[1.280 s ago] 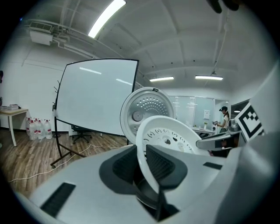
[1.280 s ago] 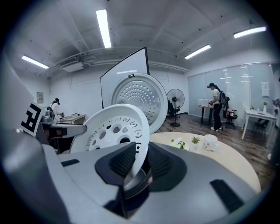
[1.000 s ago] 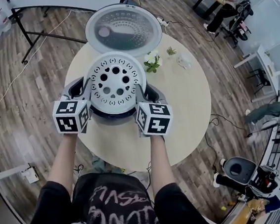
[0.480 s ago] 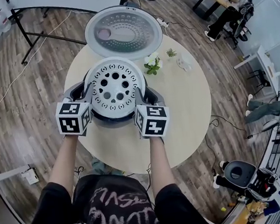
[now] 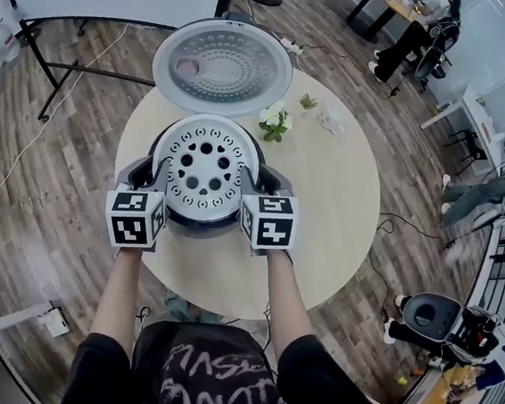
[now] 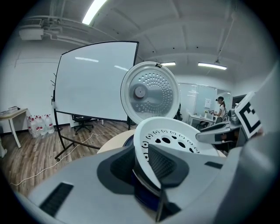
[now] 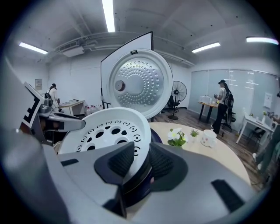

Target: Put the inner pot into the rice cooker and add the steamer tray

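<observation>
Resting in the mouth of the rice cooker [image 5: 203, 223], the white perforated steamer tray [image 5: 202, 168] is seen level, toward the front-left part of the round beige table [image 5: 325, 207]. The cooker's lid [image 5: 222, 56] is stood open behind it, its dimpled inner side turned toward the person. The inner pot can't be made out under the tray; only a dark band is seen just below the tray's rim in both gripper views

The L gripper [image 5: 154, 173] is held at the tray's left edge and the R gripper [image 5: 251, 175] at its right edge, opposite each other. In the left gripper view the L gripper [image 6: 141, 162] is shown w/ its jaws astride the tray [image 6: 175, 138] rim, one pad outside and one inside the bowl; the jaws have just been opening, and the pads aren't pressed on the rim, tho it is between them. The same is shown in the right gripper view: the R gripper [image 7: 141, 164] is set partly open astride the rim of the tray [image 7: 105, 129], jaws just opened further, rim between the pads but not clamped

A small green plant [image 5: 272, 118] and a white cup [image 5: 331, 118] are seen on the table to the cooker's right, well apart from both grippers. A whiteboard [image 6: 94, 81] on a stand is seen in the bkgd
</observation>
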The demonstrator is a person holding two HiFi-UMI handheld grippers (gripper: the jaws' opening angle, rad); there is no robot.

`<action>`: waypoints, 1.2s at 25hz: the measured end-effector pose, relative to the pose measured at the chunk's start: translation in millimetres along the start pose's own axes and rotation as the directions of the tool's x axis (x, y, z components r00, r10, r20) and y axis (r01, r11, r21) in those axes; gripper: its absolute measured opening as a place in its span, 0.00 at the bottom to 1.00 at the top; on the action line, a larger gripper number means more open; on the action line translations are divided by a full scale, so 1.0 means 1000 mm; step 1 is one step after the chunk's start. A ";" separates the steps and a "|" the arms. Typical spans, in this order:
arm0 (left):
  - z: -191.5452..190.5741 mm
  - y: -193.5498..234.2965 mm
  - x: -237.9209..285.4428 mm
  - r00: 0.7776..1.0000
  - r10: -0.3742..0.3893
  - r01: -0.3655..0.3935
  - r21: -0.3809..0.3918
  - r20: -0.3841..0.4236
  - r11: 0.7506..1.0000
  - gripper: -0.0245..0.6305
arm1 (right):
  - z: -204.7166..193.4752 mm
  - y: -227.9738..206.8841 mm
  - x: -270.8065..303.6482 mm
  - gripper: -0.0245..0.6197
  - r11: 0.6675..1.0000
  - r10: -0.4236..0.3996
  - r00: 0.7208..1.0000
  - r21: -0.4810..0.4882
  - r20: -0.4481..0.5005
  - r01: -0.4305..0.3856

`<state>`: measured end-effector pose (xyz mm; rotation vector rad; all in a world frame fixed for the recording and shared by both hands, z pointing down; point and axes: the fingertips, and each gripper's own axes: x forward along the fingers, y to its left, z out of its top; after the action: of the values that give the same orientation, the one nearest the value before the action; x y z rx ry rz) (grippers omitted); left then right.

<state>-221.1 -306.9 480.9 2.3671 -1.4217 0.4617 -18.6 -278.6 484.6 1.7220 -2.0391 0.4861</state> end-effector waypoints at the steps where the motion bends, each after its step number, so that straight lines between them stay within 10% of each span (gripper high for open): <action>1: 0.000 0.000 0.002 1.000 0.000 0.000 -0.002 -0.004 1.000 0.20 | 0.000 -0.001 0.002 0.21 1.000 -0.001 1.000 0.000 -0.003 0.001; 30: -0.001 0.006 0.013 0.999 0.040 -0.040 0.026 0.001 0.999 0.22 | 0.000 0.002 0.012 0.28 0.999 -0.012 0.998 -0.044 0.065 0.015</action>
<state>-220.9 -319.2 488.4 2.3635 -1.4742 0.4929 -22.3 -287.9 490.7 1.7452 -2.0659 0.3828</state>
